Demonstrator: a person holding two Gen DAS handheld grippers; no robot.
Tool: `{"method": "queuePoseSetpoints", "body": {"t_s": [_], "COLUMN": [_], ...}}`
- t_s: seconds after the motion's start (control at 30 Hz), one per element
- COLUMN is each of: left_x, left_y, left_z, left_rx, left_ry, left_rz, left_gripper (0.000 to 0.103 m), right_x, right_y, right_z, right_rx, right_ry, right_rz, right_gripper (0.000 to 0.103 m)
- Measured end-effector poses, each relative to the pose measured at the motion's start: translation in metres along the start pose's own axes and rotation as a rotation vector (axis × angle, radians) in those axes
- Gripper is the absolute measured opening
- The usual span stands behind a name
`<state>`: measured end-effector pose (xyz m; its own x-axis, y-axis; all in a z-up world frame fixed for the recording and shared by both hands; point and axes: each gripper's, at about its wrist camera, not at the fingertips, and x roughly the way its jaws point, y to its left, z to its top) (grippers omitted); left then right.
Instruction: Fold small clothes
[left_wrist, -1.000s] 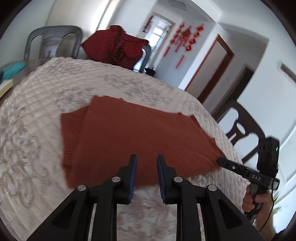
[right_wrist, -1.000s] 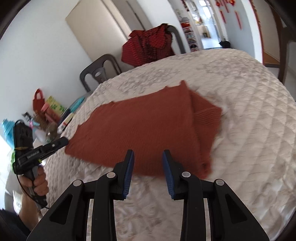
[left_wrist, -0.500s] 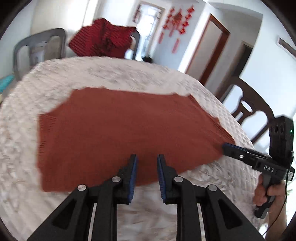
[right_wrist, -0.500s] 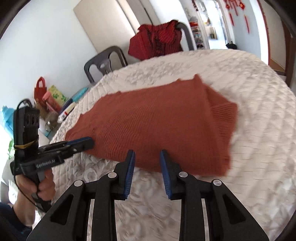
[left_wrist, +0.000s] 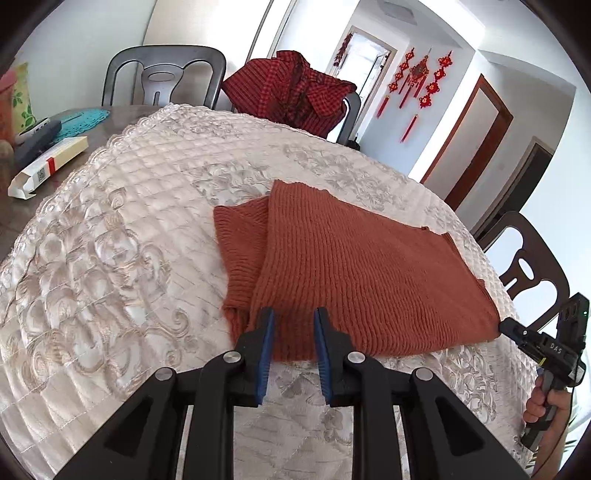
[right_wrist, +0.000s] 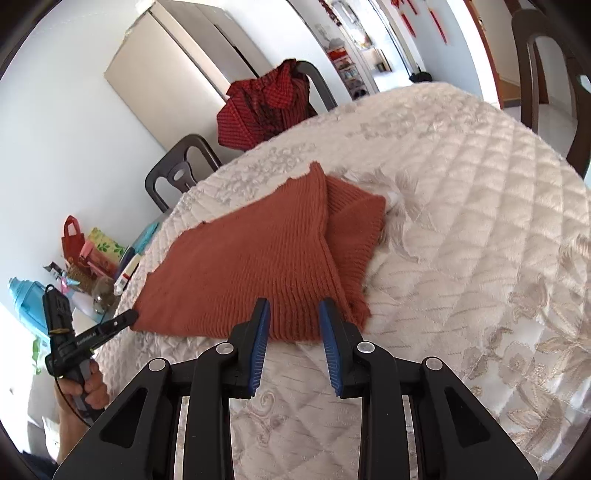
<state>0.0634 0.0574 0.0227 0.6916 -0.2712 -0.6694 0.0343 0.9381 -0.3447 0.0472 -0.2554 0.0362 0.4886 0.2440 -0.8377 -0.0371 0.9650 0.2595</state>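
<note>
rust knit sweater (left_wrist: 354, 273) folded, frame centre, on quilted worktop (left_wrist: 110, 258) | left gripper (left_wrist: 293, 334) jaws narrow, empty | right gripper (right_wrist: 294, 325) jaws just narrowed, empty

The sweater (left_wrist: 354, 273) lies flat on the tabletop (left_wrist: 110, 258), a sleeve tucked under one end. The left gripper (left_wrist: 293, 334) sits at its near edge by that end; the right gripper (right_wrist: 293, 325) likewise in its own view. Behind the tabletop stand two chairs (left_wrist: 162, 77), one draped with a shirt (left_wrist: 291, 92). A box (left_wrist: 48, 166) lies at the far left.
</note>
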Motion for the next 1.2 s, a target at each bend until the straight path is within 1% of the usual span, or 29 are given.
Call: {"method": "queuePoseSetpoints", "body": {"t_s": [0.07, 0.13, 0.17, 0.23, 0.27, 0.33, 0.43, 0.5, 0.57, 0.63, 0.7, 0.77, 0.83, 0.9, 1.2], "left_x": [0.001, 0.007, 0.01, 0.011, 0.011, 0.009, 0.004, -0.002, -0.007, -0.007, -0.001, 0.007, 0.01, 0.008, 0.005], "left_y": [0.003, 0.007, 0.011, 0.017, 0.019, 0.018, 0.004, -0.003, -0.009, -0.01, -0.007, -0.004, 0.0, 0.001, -0.001], "left_z": [-0.001, -0.004, -0.004, -0.004, -0.004, -0.005, -0.004, -0.002, 0.001, 0.004, 0.005, 0.003, 0.0, 0.0, 0.0], "left_rx": [-0.009, -0.02, -0.04, -0.077, -0.087, -0.089, -0.036, -0.012, 0.018, 0.036, 0.03, 0.028, 0.014, 0.01, 0.028], "left_ry": [0.001, 0.026, 0.042, 0.039, 0.038, 0.036, 0.03, 0.007, -0.022, -0.037, -0.021, 0.003, 0.019, 0.015, 0.019], "left_rz": [-0.011, -0.009, -0.027, -0.048, -0.056, -0.054, -0.004, -0.002, 0.022, 0.051, 0.066, 0.093, 0.089, 0.087, 0.103], "left_gripper": [0.024, 0.024, 0.024, 0.022, 0.022, 0.022, 0.022, 0.022, 0.022, 0.022, 0.022, 0.022, 0.022, 0.022, 0.022], "right_x": [0.003, 0.007, 0.008, 0.009, 0.008, 0.007, 0.007, 0.006, 0.004, 0.0, -0.003, -0.001, 0.007, 0.009, 0.005], "right_y": [-0.006, -0.012, -0.014, -0.018, -0.02, -0.023, -0.02, -0.014, -0.007, 0.0, 0.003, 0.003, -0.002, -0.007, -0.008], "right_z": [0.0, -0.003, -0.002, -0.002, -0.003, -0.003, -0.003, -0.003, -0.002, -0.001, 0.0, 0.002, 0.001, -0.001, -0.001], "right_rx": [0.016, 0.032, 0.045, 0.062, 0.07, 0.084, 0.072, 0.042, 0.017, 0.0, -0.011, -0.02, -0.012, 0.01, 0.029], "right_ry": [0.013, 0.024, 0.031, 0.032, 0.032, 0.031, 0.032, 0.032, 0.026, 0.006, -0.013, -0.012, 0.013, 0.01, 0.009], "right_rz": [-0.011, -0.013, -0.017, -0.028, -0.03, -0.02, -0.035, -0.066, -0.089, -0.083, -0.077, -0.096, -0.131, -0.109, -0.108], "right_gripper": [0.027, 0.016, 0.013, 0.004, 0.003, 0.003, 0.003, 0.003, 0.004, 0.005, 0.006, 0.006, 0.006, 0.005, 0.005]}}
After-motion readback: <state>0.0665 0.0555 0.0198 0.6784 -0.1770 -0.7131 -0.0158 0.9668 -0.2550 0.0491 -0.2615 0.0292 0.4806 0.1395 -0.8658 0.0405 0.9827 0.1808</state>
